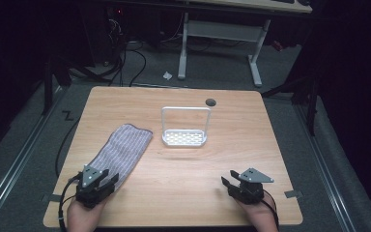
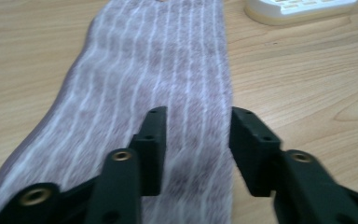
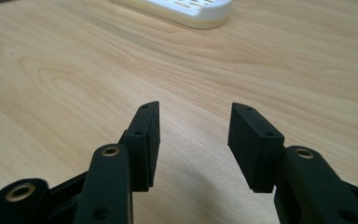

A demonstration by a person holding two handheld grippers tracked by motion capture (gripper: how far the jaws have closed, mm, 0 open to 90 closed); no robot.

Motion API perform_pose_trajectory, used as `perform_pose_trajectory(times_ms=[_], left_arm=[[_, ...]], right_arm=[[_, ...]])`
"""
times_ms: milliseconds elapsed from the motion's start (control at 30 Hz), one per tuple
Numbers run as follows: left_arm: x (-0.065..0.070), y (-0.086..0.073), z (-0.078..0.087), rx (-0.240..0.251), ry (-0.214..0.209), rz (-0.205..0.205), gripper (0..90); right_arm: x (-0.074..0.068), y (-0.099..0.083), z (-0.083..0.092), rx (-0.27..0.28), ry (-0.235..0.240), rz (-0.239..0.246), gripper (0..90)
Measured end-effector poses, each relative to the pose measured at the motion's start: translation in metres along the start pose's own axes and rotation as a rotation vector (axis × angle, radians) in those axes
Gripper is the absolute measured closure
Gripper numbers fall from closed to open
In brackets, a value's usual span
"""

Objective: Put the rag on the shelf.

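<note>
At the lower left of the high view, the left gripper [image 1: 107, 178] hovers over the near end of the striped cloth [image 1: 121, 151], jaws apart and gripping nothing; in the left gripper view the cloth's right edge [image 2: 168, 93] runs between them. Best to lower until both pads straddle that edge, then pinch squarely. At the lower right, the right gripper [image 1: 228, 182] hangs open and empty over bare table [image 1: 183, 183]. Farther up, mid-frame, stands the white rack [image 1: 185, 137], well apart from the cloth.
</note>
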State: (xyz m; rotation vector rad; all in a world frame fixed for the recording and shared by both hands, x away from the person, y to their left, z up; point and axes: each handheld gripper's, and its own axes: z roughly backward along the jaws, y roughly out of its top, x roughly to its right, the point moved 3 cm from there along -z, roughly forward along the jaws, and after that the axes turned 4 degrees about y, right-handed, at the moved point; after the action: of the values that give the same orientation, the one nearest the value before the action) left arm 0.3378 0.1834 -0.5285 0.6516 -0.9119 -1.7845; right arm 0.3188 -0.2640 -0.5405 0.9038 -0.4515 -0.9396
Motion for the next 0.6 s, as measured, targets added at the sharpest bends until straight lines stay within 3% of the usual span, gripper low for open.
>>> perform_pose_trajectory(times_ms=[67,133,167,233,367,600], left_arm=[[0.0,0.015,-0.007,-0.002,-0.008,-0.018,79.6],[-0.003,0.024,-0.017,-0.012,0.012,-0.042,85.4],[-0.006,0.025,-0.023,-0.024,0.006,-0.029,89.2],[-0.013,0.022,-0.039,-0.073,-0.011,0.02,90.0],[-0.012,0.008,-0.051,-0.15,-0.049,0.025,90.0],[0.012,-0.009,-0.034,-0.148,-0.153,0.044,90.0]], right_arm=[[0.001,-0.002,-0.002,-0.009,0.018,-0.002,54.6],[-0.001,-0.002,-0.002,-0.018,0.019,0.025,54.6],[-0.001,-0.003,-0.001,-0.018,0.025,0.022,54.6],[0.0,-0.003,0.0,-0.015,0.03,0.009,54.5],[-0.001,-0.005,0.0,-0.022,0.028,0.005,54.3],[-0.006,-0.006,-0.004,-0.033,0.031,-0.004,53.8]])
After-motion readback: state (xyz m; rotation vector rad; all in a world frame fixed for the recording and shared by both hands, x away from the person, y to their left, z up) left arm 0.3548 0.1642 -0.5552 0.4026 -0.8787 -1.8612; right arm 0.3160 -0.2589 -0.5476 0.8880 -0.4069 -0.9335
